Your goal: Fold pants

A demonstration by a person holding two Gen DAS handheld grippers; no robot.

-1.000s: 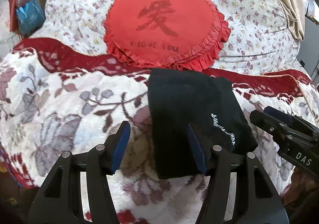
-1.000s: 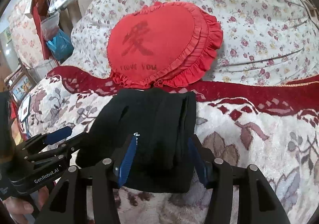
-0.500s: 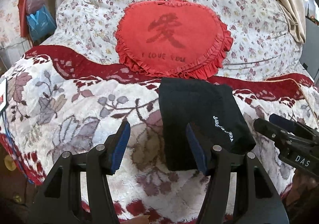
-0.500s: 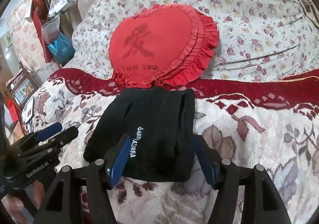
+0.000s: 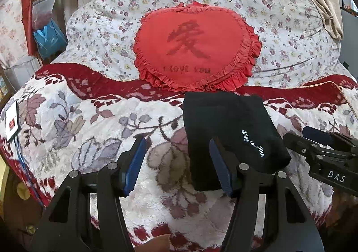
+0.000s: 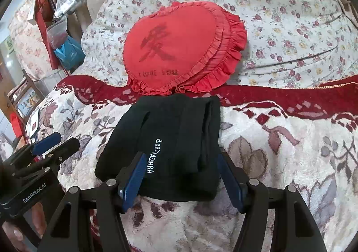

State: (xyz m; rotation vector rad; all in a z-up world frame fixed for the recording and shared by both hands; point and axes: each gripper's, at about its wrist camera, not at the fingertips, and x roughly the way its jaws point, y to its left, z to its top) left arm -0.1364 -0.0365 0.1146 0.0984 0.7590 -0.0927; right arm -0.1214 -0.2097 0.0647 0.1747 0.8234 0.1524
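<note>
The black pants [image 5: 226, 131] lie folded into a compact rectangle on the floral blanket, white lettering on top; they also show in the right wrist view [image 6: 170, 144]. My left gripper [image 5: 176, 160] is open and empty, held just left of the pants' near edge. My right gripper [image 6: 181, 175] is open and empty, its jaws on either side of the pants' near edge, above it. The right gripper shows at the right of the left wrist view [image 5: 317, 140]; the left gripper shows at the left of the right wrist view [image 6: 53, 142].
A red heart-shaped cushion [image 5: 194, 48] leans on a flowered pillow [image 5: 279, 16] behind the pants. The red and white blanket [image 5: 94, 131] covers the bed. Bags and a blue packet [image 5: 48, 38] hang at the far left. A card [image 5: 12, 121] lies at the bed's left edge.
Both grippers have pulled back from the folded pants toward the bed's near edge. The right gripper's jaws have widened slightly. The pants stay put.
</note>
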